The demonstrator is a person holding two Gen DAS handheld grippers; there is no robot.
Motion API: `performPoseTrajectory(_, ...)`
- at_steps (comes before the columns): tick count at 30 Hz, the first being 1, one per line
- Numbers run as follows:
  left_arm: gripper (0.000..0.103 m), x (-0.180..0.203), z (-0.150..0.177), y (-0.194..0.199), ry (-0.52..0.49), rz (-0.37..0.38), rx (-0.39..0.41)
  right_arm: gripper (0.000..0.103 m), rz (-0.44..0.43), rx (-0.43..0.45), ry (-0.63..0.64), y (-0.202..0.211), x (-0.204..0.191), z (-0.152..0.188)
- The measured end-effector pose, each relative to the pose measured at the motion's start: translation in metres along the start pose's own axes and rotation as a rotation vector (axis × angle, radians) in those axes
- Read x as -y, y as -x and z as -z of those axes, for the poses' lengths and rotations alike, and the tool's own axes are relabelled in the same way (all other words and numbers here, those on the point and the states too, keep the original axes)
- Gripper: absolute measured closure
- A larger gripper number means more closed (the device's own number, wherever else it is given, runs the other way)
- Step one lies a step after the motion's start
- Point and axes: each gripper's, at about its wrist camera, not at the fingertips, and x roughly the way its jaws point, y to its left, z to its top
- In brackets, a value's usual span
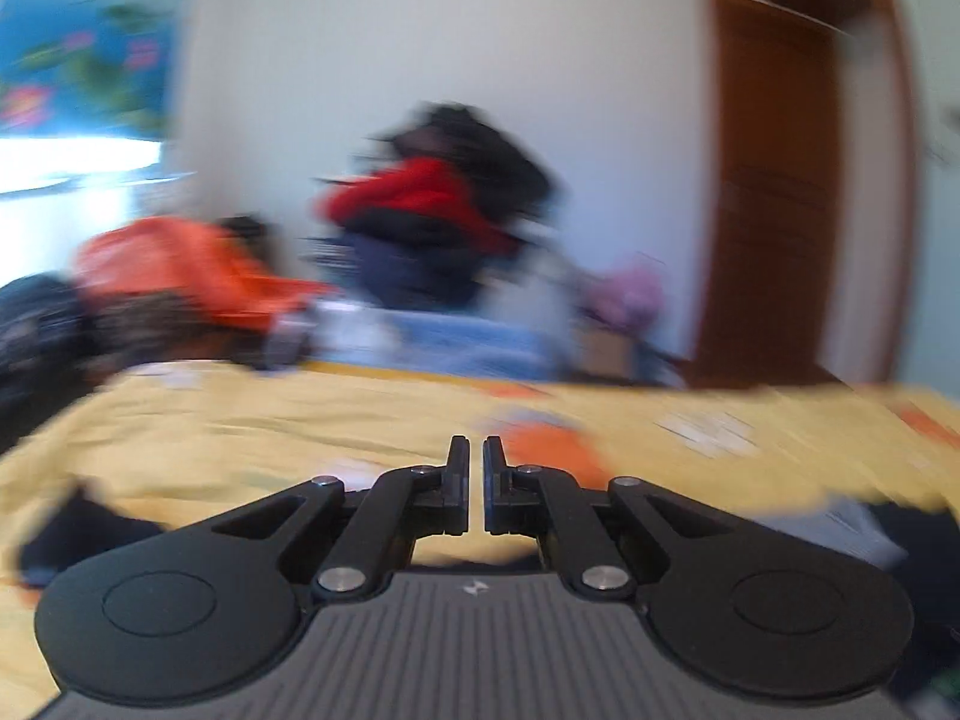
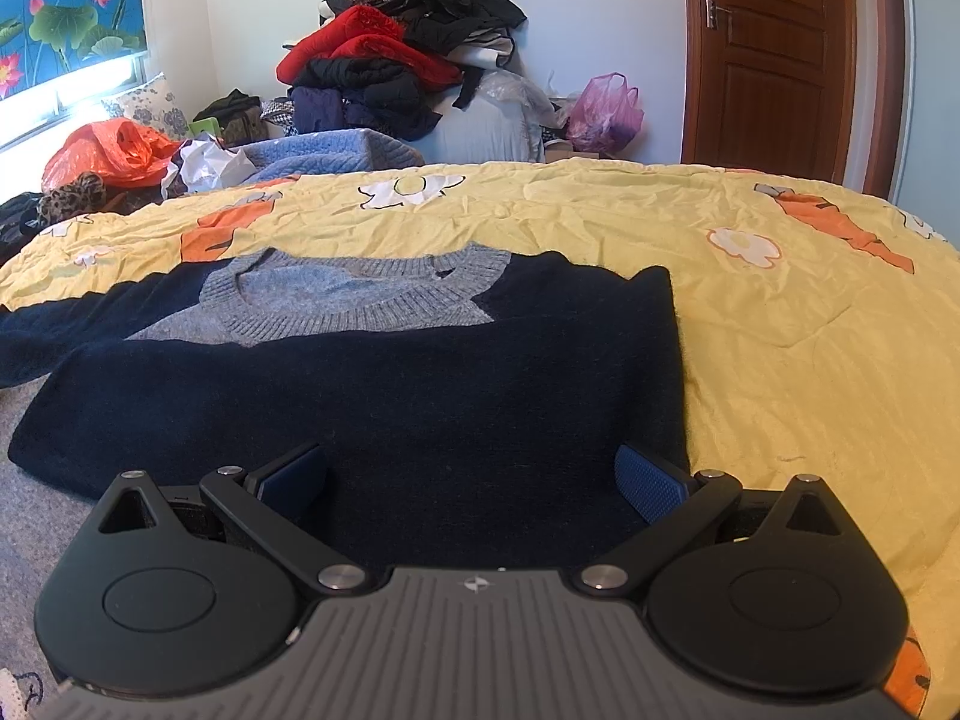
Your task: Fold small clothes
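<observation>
While my left gripper (image 1: 476,483) shows its jaws pressed nearly together with nothing between them, its whole view is smeared, so I can only make out the yellow bedspread (image 1: 240,420) ahead and a blurred heap of clothes (image 1: 432,210) at the far wall. My right gripper (image 2: 471,480) hangs over the lower part of the sweater (image 2: 372,396) with its jaws spread wide, gripping nothing. The sweater lies flat on the bed, dark navy with a grey knitted collar (image 2: 354,294), one sleeve (image 2: 72,324) stretched out to the left of the right wrist view; the other sleeve I cannot see.

I judge the fold is barely begun. With the left view this smeared, I could bring the closed gripper down off the sweater and pinch only the bedspread. Closing the right gripper where it is could gather bedspread with the knit and drag both, wrinkling the body. A grip on one layer alone would pull the sweater askew.
</observation>
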Motion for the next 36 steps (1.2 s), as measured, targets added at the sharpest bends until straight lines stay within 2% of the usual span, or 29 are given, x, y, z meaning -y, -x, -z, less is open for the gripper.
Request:
performPoseTrajectory(2,0.099,0.061,0.022,-0.007,-0.137,0.111,-0.120,0.000,-0.011,0.005,-0.014,0.001,0.003,0.000)
performPoseTrajectory(5,0.097,0.115,0.061,-0.001,-0.285,0.175,-0.228,0.000,-0.024,0.011,-0.034,0.002,0.006,0.000)
performPoseTrajectory(8,0.097,0.113,0.072,0.025,-0.267,0.245,-0.213,0.000,-0.026,0.012,-0.037,0.002,0.007,0.000)
performPoseTrajectory(10,0.094,0.085,0.068,0.035,-0.200,0.254,-0.200,0.000,-0.034,0.016,-0.046,0.003,0.008,0.000)
performPoseTrajectory(11,0.090,0.065,0.060,0.035,-0.152,0.230,-0.199,0.000,-0.041,0.020,-0.054,0.003,0.010,0.000)
performPoseTrajectory(13,0.070,0.013,0.047,0.029,0.003,0.150,-0.204,0.000,-0.052,0.026,-0.069,0.005,0.013,0.000)
performPoseTrajectory(15,0.021,-0.057,0.041,0.025,0.215,0.001,-0.188,0.000,-0.054,0.027,-0.071,0.005,0.013,0.000)
performPoseTrajectory(16,0.016,-0.094,0.041,0.026,0.327,-0.093,-0.163,0.000,-0.053,0.027,-0.071,0.005,0.013,0.000)
performPoseTrajectory(17,0.016,-0.133,0.042,0.028,0.451,-0.185,-0.134,0.000,-0.052,0.027,-0.070,0.005,0.013,0.000)
performPoseTrajectory(20,0.016,-0.238,0.055,0.037,0.818,-0.343,-0.070,0.000,-0.044,0.024,-0.059,0.006,0.011,0.001)
performPoseTrajectory(21,0.016,-0.266,0.062,0.043,0.932,-0.369,-0.032,0.000,-0.043,0.022,-0.056,0.006,0.010,0.001)
performPoseTrajectory(23,0.016,-0.306,0.074,0.047,1.087,-0.393,-0.001,0.000,-0.040,0.019,-0.051,0.005,0.009,0.000)
performPoseTrajectory(25,0.016,-0.332,0.080,0.038,1.147,-0.374,-0.033,0.000,-0.035,0.016,-0.043,0.004,0.008,0.000)
performPoseTrajectory(27,0.016,-0.338,0.085,0.026,1.178,-0.323,-0.062,0.000,-0.033,0.014,-0.039,0.004,0.007,0.000)
performPoseTrajectory(28,0.016,-0.337,0.085,0.019,1.177,-0.304,-0.067,0.000,-0.032,0.014,-0.038,0.004,0.008,0.000)
performPoseTrajectory(31,0.018,-0.328,0.080,0.009,1.126,-0.313,-0.077,0.000,-0.030,0.012,-0.035,0.002,0.007,-0.001)
performPoseTrajectory(32,0.032,-0.326,0.080,0.007,1.113,-0.333,-0.084,0.000,-0.029,0.011,-0.034,0.002,0.008,-0.001)
performPoseTrajectory(33,0.062,-0.325,0.080,0.005,1.106,-0.347,-0.089,0.000,-0.029,0.011,-0.033,0.002,0.008,-0.001)
performPoseTrajectory(34,0.073,-0.326,0.083,0.002,1.105,-0.351,-0.102,0.000,-0.029,0.011,-0.034,0.002,0.008,-0.001)
performPoseTrajectory(35,0.090,-0.327,0.086,0.001,1.103,-0.351,-0.112,0.000,-0.029,0.011,-0.034,0.002,0.008,-0.001)
performPoseTrajectory(36,0.094,-0.325,0.085,0.002,1.090,-0.362,-0.118,0.000,-0.029,0.011,-0.034,0.002,0.007,-0.001)
